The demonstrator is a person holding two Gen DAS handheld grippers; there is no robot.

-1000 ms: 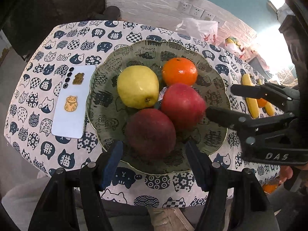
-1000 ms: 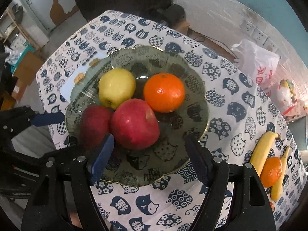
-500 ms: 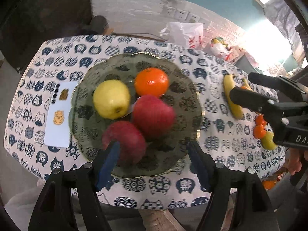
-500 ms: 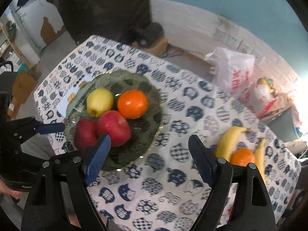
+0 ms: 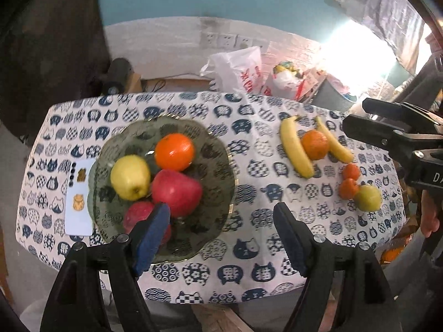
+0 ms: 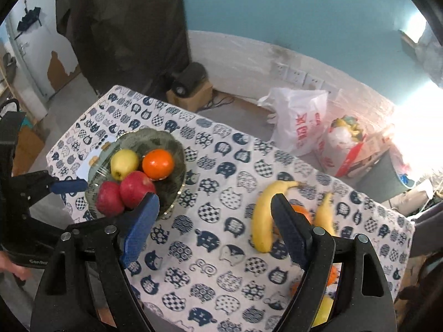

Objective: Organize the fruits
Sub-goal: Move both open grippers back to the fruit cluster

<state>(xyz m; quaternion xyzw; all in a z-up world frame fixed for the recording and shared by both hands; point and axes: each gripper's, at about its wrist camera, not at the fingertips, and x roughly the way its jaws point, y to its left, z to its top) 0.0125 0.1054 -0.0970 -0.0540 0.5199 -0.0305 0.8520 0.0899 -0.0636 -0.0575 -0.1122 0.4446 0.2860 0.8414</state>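
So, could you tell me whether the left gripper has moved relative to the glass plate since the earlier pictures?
Yes. The left gripper has pulled up and back from the glass plate, which now looks smaller and farther left.

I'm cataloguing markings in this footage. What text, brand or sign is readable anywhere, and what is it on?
"DA", cut off at the frame edge: on the right hand-held gripper.
"Cen", cut off: on the left hand-held gripper.
Red print on the white plastic bag: too blurred to read.
Phone case: cat stickers only, no words.
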